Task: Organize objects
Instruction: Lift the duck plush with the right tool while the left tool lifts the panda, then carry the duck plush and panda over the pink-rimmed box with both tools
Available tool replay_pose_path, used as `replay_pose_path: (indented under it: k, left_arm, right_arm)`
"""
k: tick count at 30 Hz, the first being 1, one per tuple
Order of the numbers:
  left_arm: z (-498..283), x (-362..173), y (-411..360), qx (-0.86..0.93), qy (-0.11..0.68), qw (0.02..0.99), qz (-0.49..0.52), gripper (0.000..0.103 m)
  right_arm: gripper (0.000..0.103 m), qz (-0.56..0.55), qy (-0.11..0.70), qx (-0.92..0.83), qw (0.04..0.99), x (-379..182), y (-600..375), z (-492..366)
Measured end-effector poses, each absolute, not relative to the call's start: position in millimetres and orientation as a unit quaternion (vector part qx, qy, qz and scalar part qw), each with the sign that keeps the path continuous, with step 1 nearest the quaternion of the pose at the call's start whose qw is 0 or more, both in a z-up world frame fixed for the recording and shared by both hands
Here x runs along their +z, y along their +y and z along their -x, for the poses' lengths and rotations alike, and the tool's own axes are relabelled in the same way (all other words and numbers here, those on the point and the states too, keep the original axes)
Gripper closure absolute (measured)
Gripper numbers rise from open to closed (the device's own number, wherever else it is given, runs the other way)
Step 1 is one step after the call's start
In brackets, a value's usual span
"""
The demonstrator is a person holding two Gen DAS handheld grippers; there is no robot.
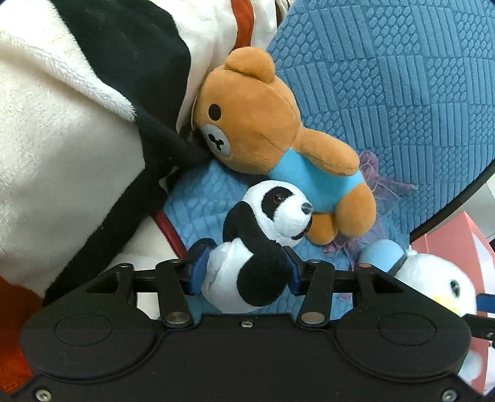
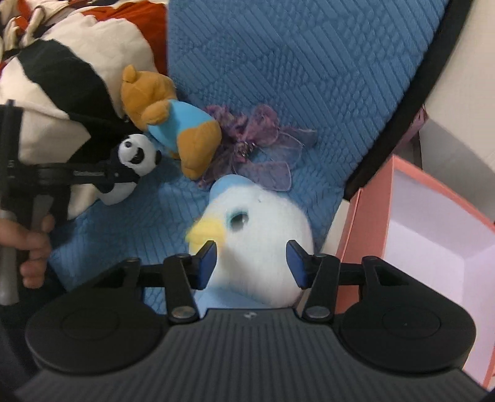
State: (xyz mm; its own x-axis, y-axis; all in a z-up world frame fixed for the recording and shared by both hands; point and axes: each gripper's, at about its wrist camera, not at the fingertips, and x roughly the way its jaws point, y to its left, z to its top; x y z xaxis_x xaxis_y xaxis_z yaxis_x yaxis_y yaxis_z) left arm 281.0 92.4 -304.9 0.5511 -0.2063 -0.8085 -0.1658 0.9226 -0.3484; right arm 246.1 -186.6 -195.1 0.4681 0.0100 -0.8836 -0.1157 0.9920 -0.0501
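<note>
Left wrist view: left tool [image 1: 246, 270] clamped on small panda plush [image 1: 263, 247], blue pads pressing both sides of its white-and-black body, head poking forward past the fingertips. Panda's snout touches foot of brown bear plush [image 1: 278, 139], which wears a light blue shirt and lies tilted on the blue quilted cushion [image 1: 402, 92]. Bear's head is against a big black-and-white fleece plush [image 1: 77, 139] at left. Purple gauzy ribbon flower [image 1: 386, 182] partly under the bear.

Right wrist view: right tool [image 2: 252, 263] gripping white bird plush [image 2: 260, 241], pads pushed into the fluffy body on either side; yellow beak, shiny eye, light blue cap. Bird sits low over the cushion [image 2: 309, 77], just left of the pink box [image 2: 365, 222]. Box is open cardboard with a white inside; nothing visible in the part shown. Farther out: ribbon flower [image 2: 263, 139], bear [image 2: 173, 123], panda [image 2: 136, 160] held in the left tool [image 2: 123, 176], person's hand [image 2: 31, 244] on its handle. Cushion fabric is embossed in stripe and pebble blocks with dark piping on the edge. Red-and-cream patterned fabric [image 2: 130, 18] at top left.
</note>
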Motion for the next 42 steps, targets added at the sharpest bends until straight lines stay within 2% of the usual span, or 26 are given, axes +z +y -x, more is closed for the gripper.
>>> replay_pose_path:
  k: [2,5,7,9,12,13,18,30,32,35,42]
  left_arm:
    - [-282,-306,92,-0.019,0.476,0.857,0.197,0.051]
    - [-282,-309,91,-0.028,0.483,0.851,0.205,0.04]
    - [-283,-311,90,-0.028,0.489,0.848,0.203,0.033]
    - [-286,-314,88,-0.026,0.495,0.846,0.199,0.029]
    - [-286,-315,85,-0.028,0.502,0.843,0.19,0.027]
    - [-286,-316,84,-0.028,0.503,0.844,0.185,0.026]
    - [-287,-318,76,-0.024,0.511,0.843,0.165,0.024]
    - [-291,-322,68,-0.018,0.52,0.844,0.132,0.022]
    - [-293,-326,68,-0.017,0.521,0.844,0.126,0.022]
    - [-295,-329,63,-0.013,0.523,0.845,0.109,0.024]
    - [-293,-329,52,-0.002,0.524,0.85,0.053,0.033]
  right_arm:
    - [0.047,0.026,0.518,0.026,0.854,-197,-196,-245]
    - [0.044,0.007,0.515,0.016,0.857,-200,-202,-243]
    - [0.035,0.004,0.517,0.012,0.856,-200,-202,-240]
    - [0.034,0.008,0.518,0.01,0.855,-201,-201,-234]
    - [0.031,0.025,0.519,0.025,0.854,-203,-195,-225]
    - [0.023,0.037,0.523,0.031,0.851,-207,-192,-221]
    - [0.02,0.067,0.533,0.027,0.843,-235,-182,-215]
    - [0.02,0.06,0.503,-0.023,0.862,-256,-190,-219]
    - [0.025,0.075,0.5,-0.022,0.863,-256,-184,-217]
    - [0.03,0.074,0.494,-0.027,0.866,-251,-183,-216]
    - [0.031,0.03,0.446,-0.062,0.893,-225,-191,-207]
